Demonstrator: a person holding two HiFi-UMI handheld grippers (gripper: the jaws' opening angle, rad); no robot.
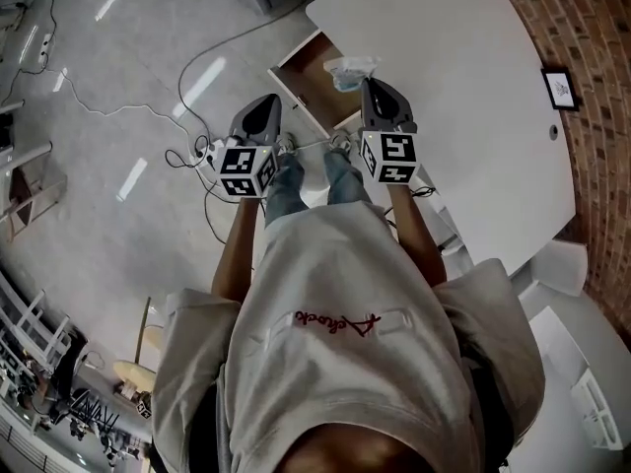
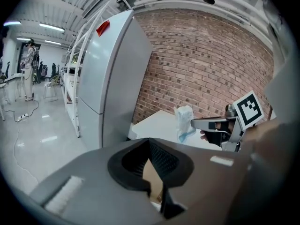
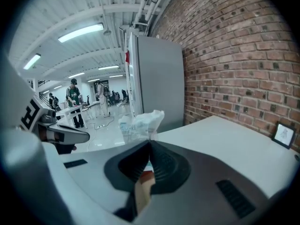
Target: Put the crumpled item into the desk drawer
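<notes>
Over the open desk drawer [image 1: 308, 85], the right gripper [image 3: 150, 143] pinches a crumpled plastic wrapper [image 3: 140, 122] between its closed jaws. The pale, bluish-printed bundle sticks out past the jaw tips. In the head view the wrapper hangs above the drawer's far end, just beside the edge of the white desk [image 1: 463, 126] from which the drawer is pulled out. The left gripper [image 2: 150, 141] hovers beside the right one, near the drawer's front, with its jaws pressed together on nothing. A small picture frame [image 1: 559, 88] stands on the desk near the brick wall [image 1: 596, 116]. A cable [image 1: 118, 109] trails across the grey floor [image 1: 118, 225].
</notes>
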